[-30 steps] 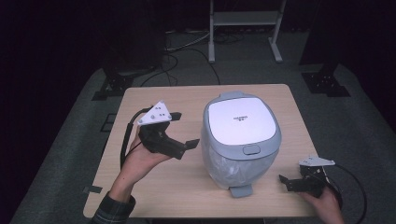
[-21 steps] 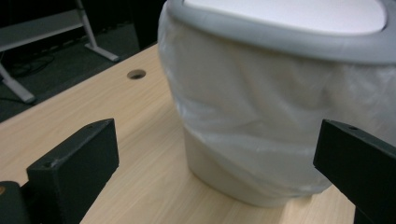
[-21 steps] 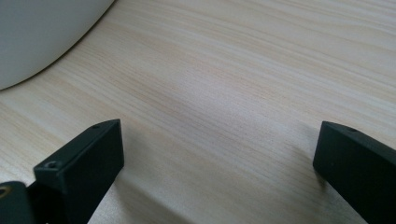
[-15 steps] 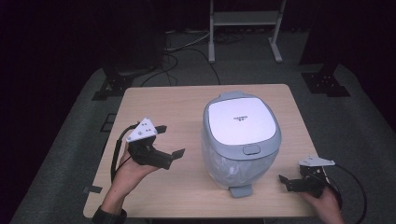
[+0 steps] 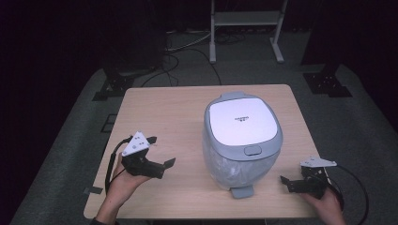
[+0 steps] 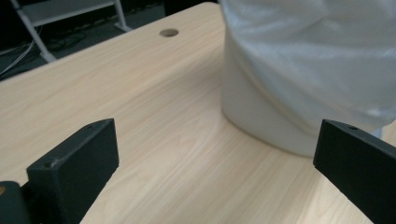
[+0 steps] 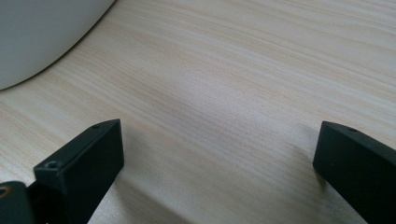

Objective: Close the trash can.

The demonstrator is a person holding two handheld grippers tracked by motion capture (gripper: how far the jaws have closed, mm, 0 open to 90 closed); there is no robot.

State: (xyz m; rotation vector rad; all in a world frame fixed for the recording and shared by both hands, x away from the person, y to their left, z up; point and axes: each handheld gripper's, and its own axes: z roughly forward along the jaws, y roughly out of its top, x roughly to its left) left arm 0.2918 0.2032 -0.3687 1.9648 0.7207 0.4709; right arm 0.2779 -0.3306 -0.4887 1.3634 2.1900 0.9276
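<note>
Dark floor and black cables lie all around a light wooden table (image 5: 155, 108) with a smooth top and thin grain lines. On the right half of the table sits a rice cooker (image 5: 241, 140), round and fat like a big pot, with a flat white lid, a grey rim, a small grey button at the front and a shiny pale body. A small round hole (image 6: 168, 32) is in the table top past the cooker in the left gripper view. Behind the table stands a white metal rack (image 5: 246, 28). The left gripper (image 5: 162, 152) is held in a hand above the table's left front part, near the cooker but apart from it, and its black blocky jaws are spread wide with nothing between them. The right gripper (image 5: 288, 183) is low at the front right corner, just beside the cooker, jaws spread wide too and holding nothing.
</note>
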